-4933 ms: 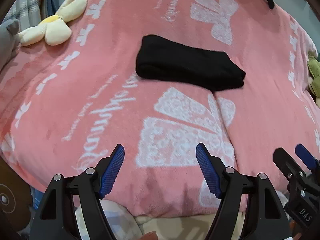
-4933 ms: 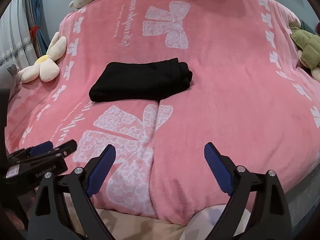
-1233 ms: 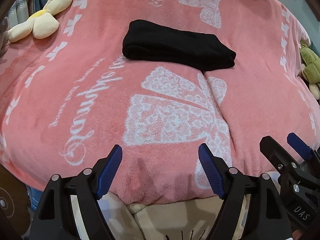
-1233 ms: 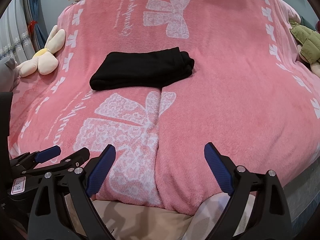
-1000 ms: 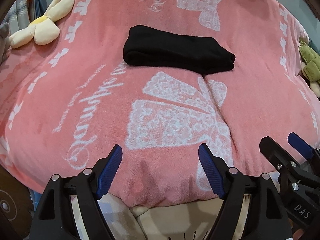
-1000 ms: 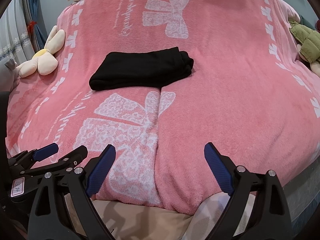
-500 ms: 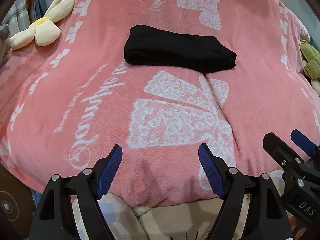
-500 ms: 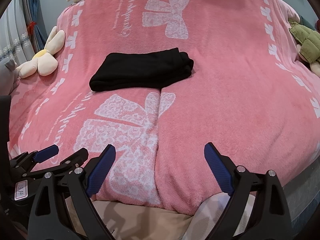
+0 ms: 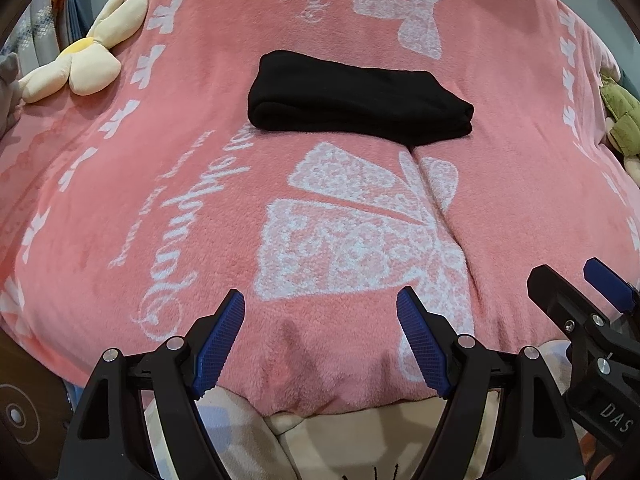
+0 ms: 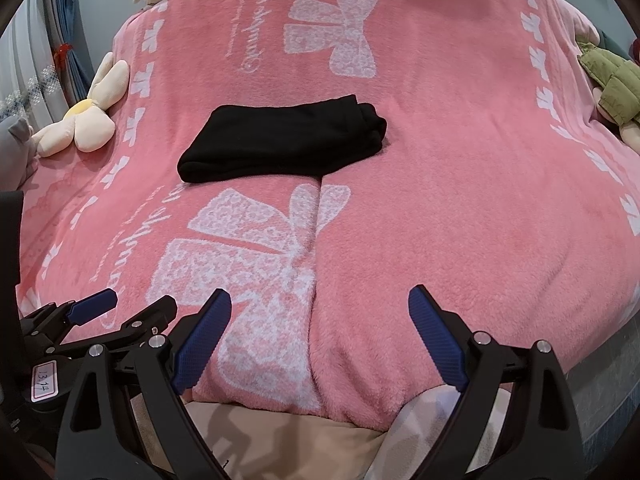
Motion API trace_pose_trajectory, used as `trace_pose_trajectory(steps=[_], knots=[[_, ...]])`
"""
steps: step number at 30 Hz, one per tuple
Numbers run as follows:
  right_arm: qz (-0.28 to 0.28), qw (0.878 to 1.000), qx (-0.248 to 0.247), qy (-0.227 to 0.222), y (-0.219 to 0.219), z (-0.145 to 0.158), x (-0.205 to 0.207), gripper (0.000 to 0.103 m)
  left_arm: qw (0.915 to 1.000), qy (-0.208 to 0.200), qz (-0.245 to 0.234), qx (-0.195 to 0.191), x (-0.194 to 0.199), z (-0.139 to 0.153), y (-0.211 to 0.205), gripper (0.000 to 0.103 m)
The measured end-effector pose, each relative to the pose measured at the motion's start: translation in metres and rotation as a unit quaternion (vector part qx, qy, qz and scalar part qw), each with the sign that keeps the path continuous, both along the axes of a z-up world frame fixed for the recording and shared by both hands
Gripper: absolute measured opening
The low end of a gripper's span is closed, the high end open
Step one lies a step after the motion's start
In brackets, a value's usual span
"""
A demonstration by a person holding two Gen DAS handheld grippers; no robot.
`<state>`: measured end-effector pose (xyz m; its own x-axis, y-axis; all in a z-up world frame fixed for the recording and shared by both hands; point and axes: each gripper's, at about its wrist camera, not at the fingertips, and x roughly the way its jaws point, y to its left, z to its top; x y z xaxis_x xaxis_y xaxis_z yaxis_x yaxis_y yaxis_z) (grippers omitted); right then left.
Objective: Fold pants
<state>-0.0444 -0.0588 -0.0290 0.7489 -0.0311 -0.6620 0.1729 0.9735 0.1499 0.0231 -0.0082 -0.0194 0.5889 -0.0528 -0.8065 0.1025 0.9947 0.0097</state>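
Both grippers were released, jaws spread wide with nothing between them. The left gripper [image 9: 320, 344] and the right gripper [image 10: 318, 340] hung side by side over the near edge of the pink blanket [image 9: 520, 184], pointing forward. Farther in, well apart from both, the black pants [image 9: 356, 98] lay folded in a compact bundle.

pants [image 9: 360, 100]: plain black
blanket [image 9: 520, 168]: pink, white lace-patterned bows and white script lettering, small white bows along its edges
flower plush [image 9: 80, 68], left of the pants: cream petals, yellow centre
left gripper [image 9: 320, 336]: black frame, blue ribbed pads
right gripper [image 10: 318, 332]: black frame, blue pads
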Motion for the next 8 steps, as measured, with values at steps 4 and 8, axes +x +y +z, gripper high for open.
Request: trace_pose_trajectory(steps=[4,8], knots=[[-0.002,1.0,-0.001,0.001,0.003,0.001,-0.001,0.088,0.9999,0.014,0.008,0.003,0.005,-0.003,0.003,0.076],[-0.004,1.0,-0.001,0.002,0.003,0.002,-0.002,0.088,0.9997,0.018,0.018,-0.005,0.006,-0.005,0.01,0.075]])
